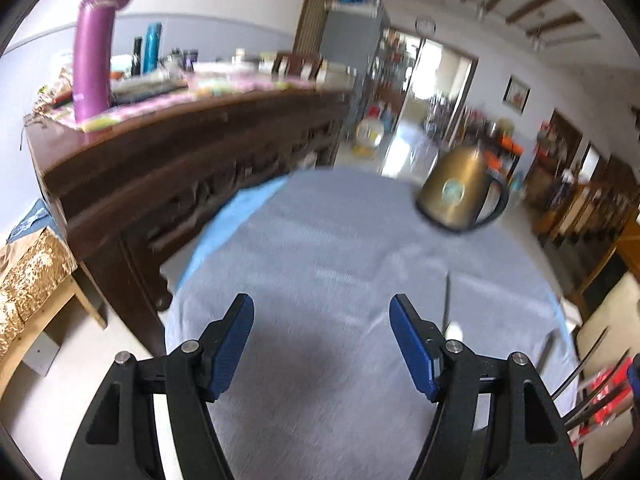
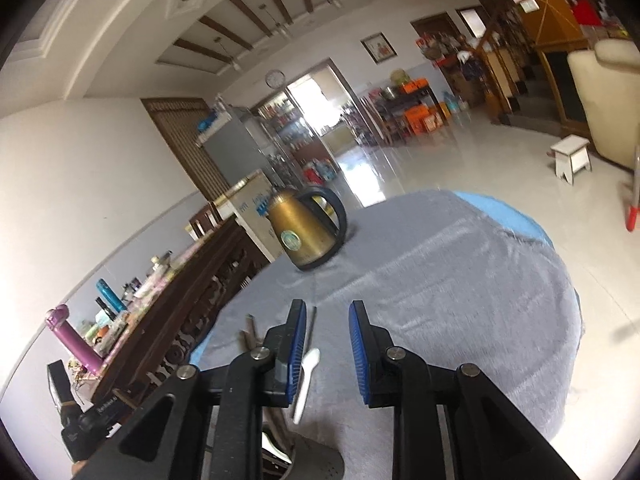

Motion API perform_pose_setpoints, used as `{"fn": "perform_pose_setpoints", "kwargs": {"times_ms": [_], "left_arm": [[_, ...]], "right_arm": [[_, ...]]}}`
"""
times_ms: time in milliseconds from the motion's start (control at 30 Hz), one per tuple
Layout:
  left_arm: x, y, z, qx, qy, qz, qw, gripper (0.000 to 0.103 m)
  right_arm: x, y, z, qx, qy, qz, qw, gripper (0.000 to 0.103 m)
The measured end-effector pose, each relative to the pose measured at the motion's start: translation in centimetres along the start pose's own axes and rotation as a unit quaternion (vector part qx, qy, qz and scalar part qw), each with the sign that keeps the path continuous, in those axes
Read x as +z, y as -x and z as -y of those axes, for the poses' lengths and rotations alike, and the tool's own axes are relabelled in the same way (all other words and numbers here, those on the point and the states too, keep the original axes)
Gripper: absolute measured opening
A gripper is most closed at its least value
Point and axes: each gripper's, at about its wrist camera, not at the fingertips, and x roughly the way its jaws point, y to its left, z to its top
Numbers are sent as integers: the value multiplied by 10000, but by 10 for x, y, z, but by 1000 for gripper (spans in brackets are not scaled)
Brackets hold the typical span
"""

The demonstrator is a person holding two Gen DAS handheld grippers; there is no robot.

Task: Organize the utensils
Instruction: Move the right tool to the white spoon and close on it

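Up close, our left hand-held gripper (image 1: 322, 344) has its jaws spread wide with nothing but grey cloth (image 1: 320, 248) between them, so we'd guess it's lining up for a fresh pick rather than carrying anything. Our right hand-held gripper (image 2: 327, 344) is only partly spread, also pinching nothing; a white spoon (image 2: 306, 376) lies on the cloth just beside and partly behind its left finger, not between the pads. Right below that, at the bottom edge of the right view, there's something that looks like a holder (image 2: 304, 464) with more cutlery in it, though we can't make it out properly. In the left view a thin metal utensil (image 1: 447, 300) lies just past the right finger, pointing away from us, and some chopsticks with red on them (image 1: 592, 396) sit at the far right edge, too blurry to say what they rest in. So the utensils are all bunched on the near side of the counter (image 2: 440, 280), probably to keep them in easy reach of both hands. Farther back a gold kettle (image 2: 306, 232) stands upright, well apart from the cutlery and out of our way. Past the counter's edge runs a dark wooden sideboard (image 1: 180, 168) crowded with bottles, including a tall purple flask (image 1: 94, 52).
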Motion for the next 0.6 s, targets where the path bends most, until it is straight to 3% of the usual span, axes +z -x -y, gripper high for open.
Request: {"fn": "perform_pose_setpoints", "kwargs": {"times_ms": [167, 333, 433, 500, 600], "left_arm": [[-16, -27, 5, 2, -267, -486, 9985, 71], [-24, -49, 6, 83, -357, -848, 9957, 71], [-27, -61, 4, 131, -373, -976, 9944, 71], [-30, -67, 5, 144, -382, -1050, 9936, 71], [-33, -75, 8, 75, -440, -1179, 9920, 71]], "right_arm": [[-8, -27, 19, -19, -203, -512, 9985, 24], [-25, -78, 46, 229, -532, -1433, 9880, 24], [-36, -117, 64, 455, -798, -2006, 9754, 24], [-42, -150, 75, 820, -1030, -2403, 9617, 25], [-46, -196, 71, 1115, -999, -2949, 9437, 25]]}}
